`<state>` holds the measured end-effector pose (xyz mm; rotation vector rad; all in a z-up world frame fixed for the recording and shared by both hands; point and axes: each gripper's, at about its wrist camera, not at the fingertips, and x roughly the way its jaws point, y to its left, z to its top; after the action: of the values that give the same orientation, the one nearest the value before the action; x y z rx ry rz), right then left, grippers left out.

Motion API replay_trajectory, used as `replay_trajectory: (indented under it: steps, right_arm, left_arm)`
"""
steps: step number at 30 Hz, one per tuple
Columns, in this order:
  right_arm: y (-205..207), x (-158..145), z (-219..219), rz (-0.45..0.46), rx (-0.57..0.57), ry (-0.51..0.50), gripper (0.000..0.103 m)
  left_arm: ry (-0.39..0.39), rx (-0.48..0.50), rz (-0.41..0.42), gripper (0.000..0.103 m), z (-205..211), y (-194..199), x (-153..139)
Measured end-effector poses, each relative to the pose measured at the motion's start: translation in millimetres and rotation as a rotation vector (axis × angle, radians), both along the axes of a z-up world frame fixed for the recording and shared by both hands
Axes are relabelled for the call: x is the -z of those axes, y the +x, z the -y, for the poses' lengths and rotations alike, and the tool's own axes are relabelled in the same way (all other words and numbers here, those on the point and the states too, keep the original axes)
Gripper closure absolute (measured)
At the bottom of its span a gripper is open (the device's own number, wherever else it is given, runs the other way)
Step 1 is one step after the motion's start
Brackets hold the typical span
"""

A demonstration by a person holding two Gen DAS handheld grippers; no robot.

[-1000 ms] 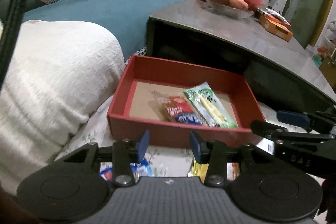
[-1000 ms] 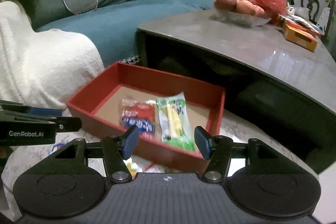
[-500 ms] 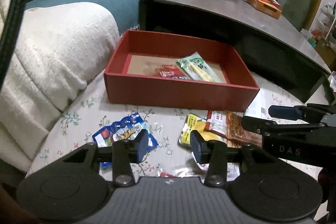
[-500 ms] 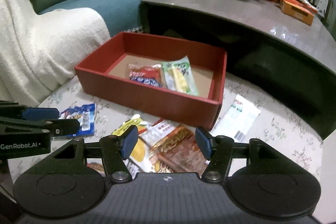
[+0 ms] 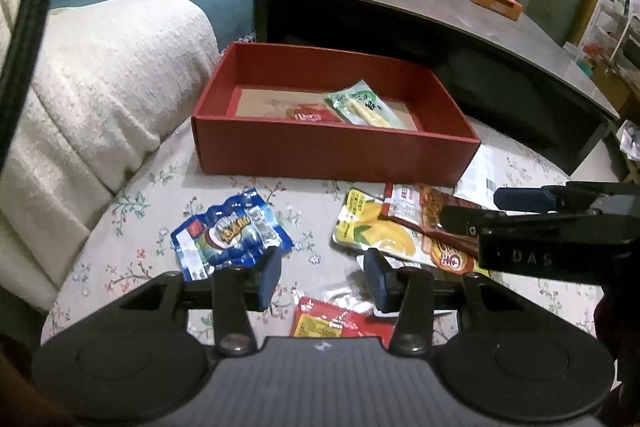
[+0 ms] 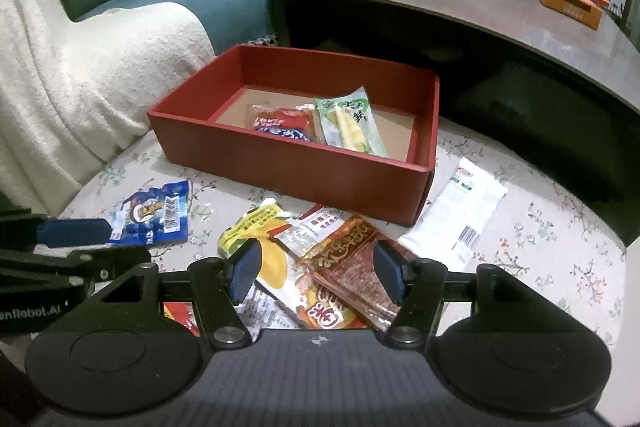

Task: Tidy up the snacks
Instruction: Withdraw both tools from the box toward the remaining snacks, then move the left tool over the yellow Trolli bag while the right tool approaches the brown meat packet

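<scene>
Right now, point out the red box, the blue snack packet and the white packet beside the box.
red box (image 6: 288, 167), right wrist view, on its near front wall.
blue snack packet (image 5: 228, 239), left wrist view, on the printed middle.
white packet (image 6: 460, 211), right wrist view, on its plain middle.

The left gripper (image 5: 322, 277) points forward and slightly down, its two blue-padded fingers (image 5: 269, 275) spread apart with nothing between them. The right gripper (image 6: 316, 273) is held level beside it at about the same height, its fingers (image 6: 388, 275) also parted wide and gripping nothing. Each gripper's fingers show side-on at the edge of the other's view, close together but not touching.
</scene>
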<state>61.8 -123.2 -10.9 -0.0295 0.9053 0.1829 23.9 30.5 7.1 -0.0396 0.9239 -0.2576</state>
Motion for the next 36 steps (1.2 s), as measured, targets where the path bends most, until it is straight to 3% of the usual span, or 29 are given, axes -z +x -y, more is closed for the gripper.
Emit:
replay_trajectory:
  steps: [10, 20, 26, 30, 36]
  right_arm:
    - [-4, 4, -3, -0.025, -0.006, 0.007, 0.033]
    - [-6, 6, -2, -0.037, -0.017, 0.016, 0.031]
    - [-8, 3, 1, -0.038, -0.024, 0.040, 0.030]
    - [-8, 3, 6, -0.043, -0.032, 0.062, 0.029]
    - [-7, 1, 16, -0.034, -0.033, 0.064, 0.025]
  left_arm:
    - [-0.008, -0.003, -0.018, 0.058, -11, -9, 4]
    - [-0.028, 0.113, -0.116, 0.057, -3, -28, 26]
    - [0.100, 0.155, -0.131, 0.049, 16, -34, 44]
    - [0.136, 0.150, -0.145, 0.045, 16, -31, 54]
    - [0.137, 0.144, -0.137, 0.049, 13, -31, 56]
